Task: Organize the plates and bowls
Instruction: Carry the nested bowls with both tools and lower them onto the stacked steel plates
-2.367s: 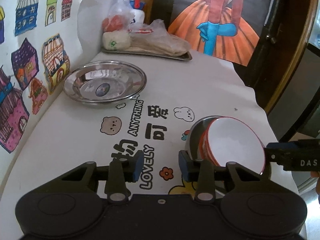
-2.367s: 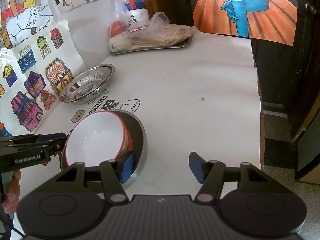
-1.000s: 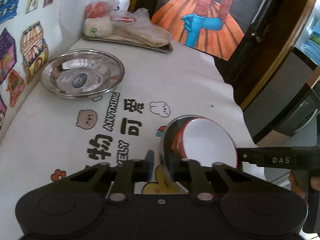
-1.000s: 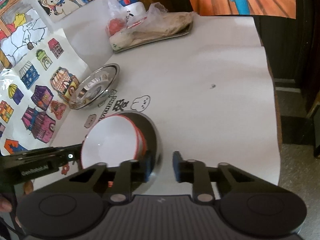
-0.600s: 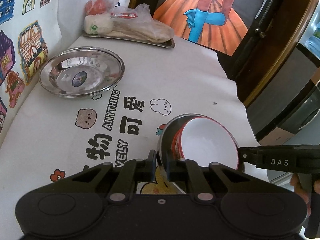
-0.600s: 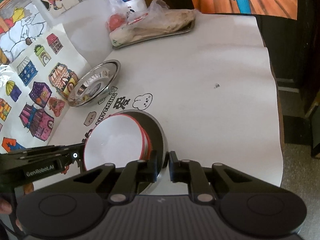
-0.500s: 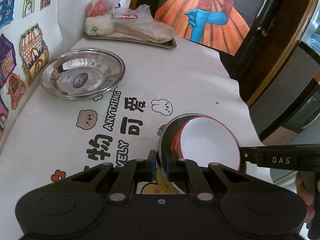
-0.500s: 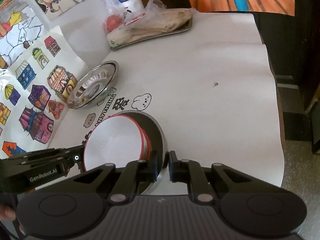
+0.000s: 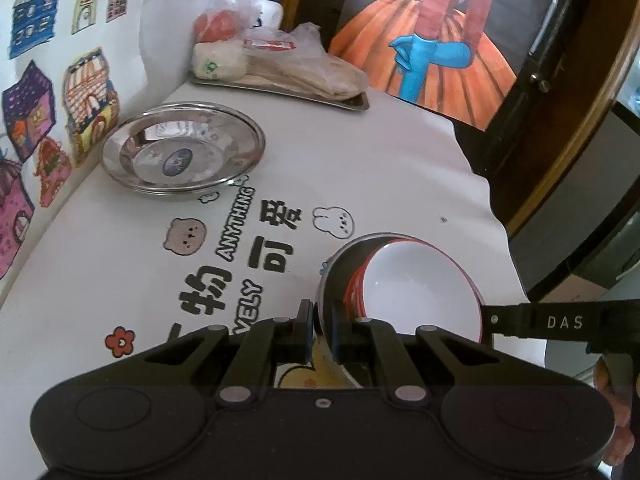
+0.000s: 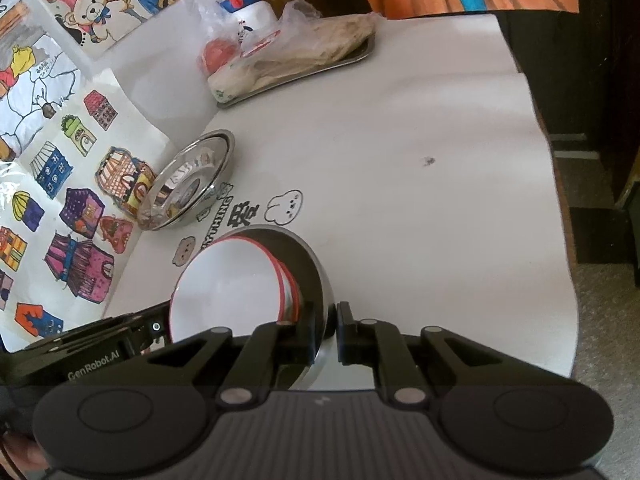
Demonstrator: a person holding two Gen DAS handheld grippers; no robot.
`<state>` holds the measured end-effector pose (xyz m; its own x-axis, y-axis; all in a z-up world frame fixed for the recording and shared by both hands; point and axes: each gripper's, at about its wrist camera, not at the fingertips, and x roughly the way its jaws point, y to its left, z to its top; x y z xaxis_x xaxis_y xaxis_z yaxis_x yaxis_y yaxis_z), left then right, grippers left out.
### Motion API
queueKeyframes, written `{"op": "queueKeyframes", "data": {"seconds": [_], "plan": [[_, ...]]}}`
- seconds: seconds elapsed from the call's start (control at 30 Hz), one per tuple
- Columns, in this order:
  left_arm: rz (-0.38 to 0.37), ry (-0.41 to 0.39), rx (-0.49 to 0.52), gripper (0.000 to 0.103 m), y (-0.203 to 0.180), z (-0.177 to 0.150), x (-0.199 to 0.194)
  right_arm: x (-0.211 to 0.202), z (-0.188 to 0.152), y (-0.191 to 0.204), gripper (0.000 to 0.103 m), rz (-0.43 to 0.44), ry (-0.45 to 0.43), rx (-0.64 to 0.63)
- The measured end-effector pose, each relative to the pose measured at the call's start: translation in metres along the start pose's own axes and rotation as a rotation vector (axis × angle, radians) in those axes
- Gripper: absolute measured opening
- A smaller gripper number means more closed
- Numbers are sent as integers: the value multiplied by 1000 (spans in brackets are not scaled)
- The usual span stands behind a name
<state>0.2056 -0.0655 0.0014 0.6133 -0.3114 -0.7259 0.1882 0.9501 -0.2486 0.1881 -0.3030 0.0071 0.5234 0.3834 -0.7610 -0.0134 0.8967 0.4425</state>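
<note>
White-clothed and printed with cartoons, the desk (image 9: 380,168) carries a steel plate (image 9: 182,156) near the wall, while the steel bowl (image 10: 316,280) nesting red-rimmed bowls (image 10: 228,284) is clamped at opposite rims by left tongs (image 9: 320,332) and right tongs (image 10: 326,330), stacking seemingly unfinished

A wide stretch of white printed tablecloth (image 10: 400,208) lay open between the shiny steel plate (image 9: 182,152) near the wall and the table's right edge; the far end was blocked by a bag-laden metal tray (image 9: 280,88).
</note>
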Motion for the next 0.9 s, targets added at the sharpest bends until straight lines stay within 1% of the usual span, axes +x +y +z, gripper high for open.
{"op": "queueKeyframes", "data": {"seconds": [0.23, 0.5, 0.73, 0.9], "plan": [[23, -24, -72, 7, 16, 7, -3, 11, 16, 18, 11, 28, -1, -17], [55, -91, -141, 7, 37, 31, -6, 33, 45, 35, 11, 74, 6, -46], [66, -113, -170, 7, 50, 45, -1, 49, 58, 41, 11, 96, 18, -47], [70, -142, -184, 7, 56, 58, 0, 49, 76, 55, 11, 100, -10, -81]]}}
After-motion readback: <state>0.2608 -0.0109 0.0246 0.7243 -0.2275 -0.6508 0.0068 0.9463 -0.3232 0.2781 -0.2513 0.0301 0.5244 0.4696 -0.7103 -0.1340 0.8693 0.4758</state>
